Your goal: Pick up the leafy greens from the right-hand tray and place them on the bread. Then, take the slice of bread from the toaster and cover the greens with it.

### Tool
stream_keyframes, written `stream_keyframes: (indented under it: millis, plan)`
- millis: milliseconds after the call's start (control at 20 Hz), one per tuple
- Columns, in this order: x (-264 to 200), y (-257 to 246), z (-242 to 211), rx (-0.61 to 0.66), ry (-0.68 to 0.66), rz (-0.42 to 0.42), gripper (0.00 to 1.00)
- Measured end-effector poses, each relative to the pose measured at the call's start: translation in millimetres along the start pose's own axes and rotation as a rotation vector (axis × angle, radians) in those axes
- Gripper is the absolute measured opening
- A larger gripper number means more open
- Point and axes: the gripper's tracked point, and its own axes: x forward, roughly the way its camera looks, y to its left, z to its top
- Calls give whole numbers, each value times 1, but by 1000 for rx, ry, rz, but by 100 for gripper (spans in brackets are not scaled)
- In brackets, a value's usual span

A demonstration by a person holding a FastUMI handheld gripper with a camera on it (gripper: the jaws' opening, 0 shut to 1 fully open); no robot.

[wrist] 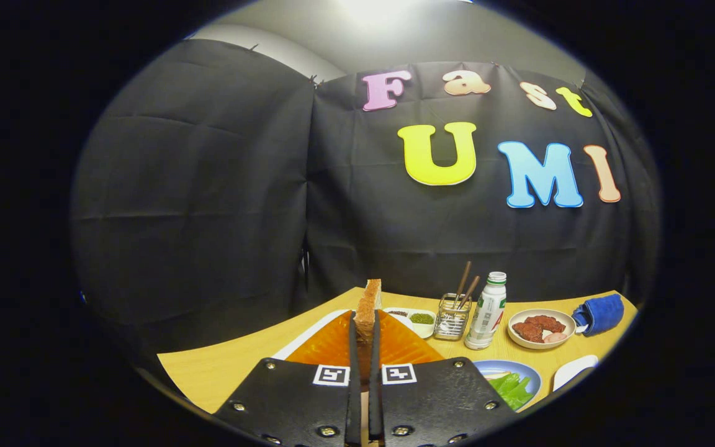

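Observation:
My gripper point(364, 338) is shut on a slice of toasted bread point(368, 307), which stands on edge between the two fingers and sticks up past their tips. The slice is held above the wooden table point(221, 369). Leafy greens point(509, 390) lie on a blue plate point(534, 372) to the right of the fingers. The fingers hide whatever lies straight below the slice.
Beyond the fingers are a white tray point(308, 335) and a small dish of green bits point(421, 319). Further right stand a wire holder with chopsticks point(452, 316), a white bottle point(486, 310), a bowl of browned meat point(539, 328), a blue cloth point(599, 313) and a white dish point(575, 370).

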Motion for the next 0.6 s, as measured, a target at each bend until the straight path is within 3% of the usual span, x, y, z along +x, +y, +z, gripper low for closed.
stream_keyframes:
  millis: [250,600]
  plan:
    - [-21,-13,31,43,-37,27,5]
    - [-41,-54,36,14,-70,-44,5]
